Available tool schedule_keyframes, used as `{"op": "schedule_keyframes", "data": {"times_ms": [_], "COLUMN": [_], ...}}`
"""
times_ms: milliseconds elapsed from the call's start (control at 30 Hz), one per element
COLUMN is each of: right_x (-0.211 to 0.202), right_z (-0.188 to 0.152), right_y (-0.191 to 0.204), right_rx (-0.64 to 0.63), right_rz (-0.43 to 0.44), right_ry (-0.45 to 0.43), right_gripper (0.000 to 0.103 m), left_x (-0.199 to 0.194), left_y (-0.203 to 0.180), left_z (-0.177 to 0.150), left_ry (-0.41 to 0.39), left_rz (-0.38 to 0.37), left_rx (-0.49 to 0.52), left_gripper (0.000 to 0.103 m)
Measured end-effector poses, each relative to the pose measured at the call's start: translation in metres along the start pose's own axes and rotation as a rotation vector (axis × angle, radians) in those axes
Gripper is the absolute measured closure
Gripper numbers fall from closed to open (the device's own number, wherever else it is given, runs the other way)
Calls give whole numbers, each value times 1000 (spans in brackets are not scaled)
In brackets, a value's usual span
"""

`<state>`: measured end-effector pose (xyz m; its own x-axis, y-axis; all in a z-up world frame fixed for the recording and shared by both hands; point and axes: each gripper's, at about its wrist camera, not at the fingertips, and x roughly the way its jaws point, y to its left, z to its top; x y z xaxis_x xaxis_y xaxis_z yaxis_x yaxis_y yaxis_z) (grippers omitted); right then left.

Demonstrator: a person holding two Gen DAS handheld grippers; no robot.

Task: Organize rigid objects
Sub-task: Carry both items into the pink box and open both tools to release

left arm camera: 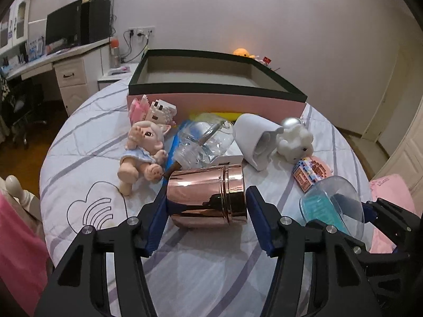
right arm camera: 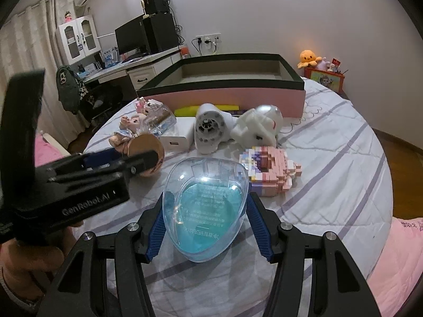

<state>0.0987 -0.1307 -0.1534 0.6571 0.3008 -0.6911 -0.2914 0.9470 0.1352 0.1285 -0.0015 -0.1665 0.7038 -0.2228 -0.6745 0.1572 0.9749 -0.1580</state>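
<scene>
A big bed with a white striped cover [left arm camera: 87, 142] holds everything. At its far side sits a wide pink box with a dark rim [left arm camera: 216, 89], open on top. Toys and small things lie in a pile in front of it. The left gripper [left arm camera: 206, 208] has its blue pads on both ends of a shiny rose-gold metal can [left arm camera: 206, 195] lying on its side. The right gripper [right arm camera: 205, 219] squeezes a clear blue egg-shaped plastic case [right arm camera: 206, 208].

Left tongs [left arm camera: 206, 211] clamp the rose-gold tin [left arm camera: 207, 196] lying sideways.
</scene>
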Motion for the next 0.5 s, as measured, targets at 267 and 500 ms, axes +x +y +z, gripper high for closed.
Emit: {"op": "schedule_keyframes", "data": {"times_ms": [267, 500], "right_x": [-8, -19], "right_z": [5, 29], "right_y": [-1, 1], "right_rx": [11, -9], "right_rz": [13, 37], "right_ry": [-21, -64], "right_gripper": [44, 44], "left_x": [-23, -53], "left_y": [5, 5], "left_z": [-1, 18], "left_ry": [-46, -119], "left_rz": [1, 12], "left_rx": [-11, 10], "left_gripper": [46, 46]}}
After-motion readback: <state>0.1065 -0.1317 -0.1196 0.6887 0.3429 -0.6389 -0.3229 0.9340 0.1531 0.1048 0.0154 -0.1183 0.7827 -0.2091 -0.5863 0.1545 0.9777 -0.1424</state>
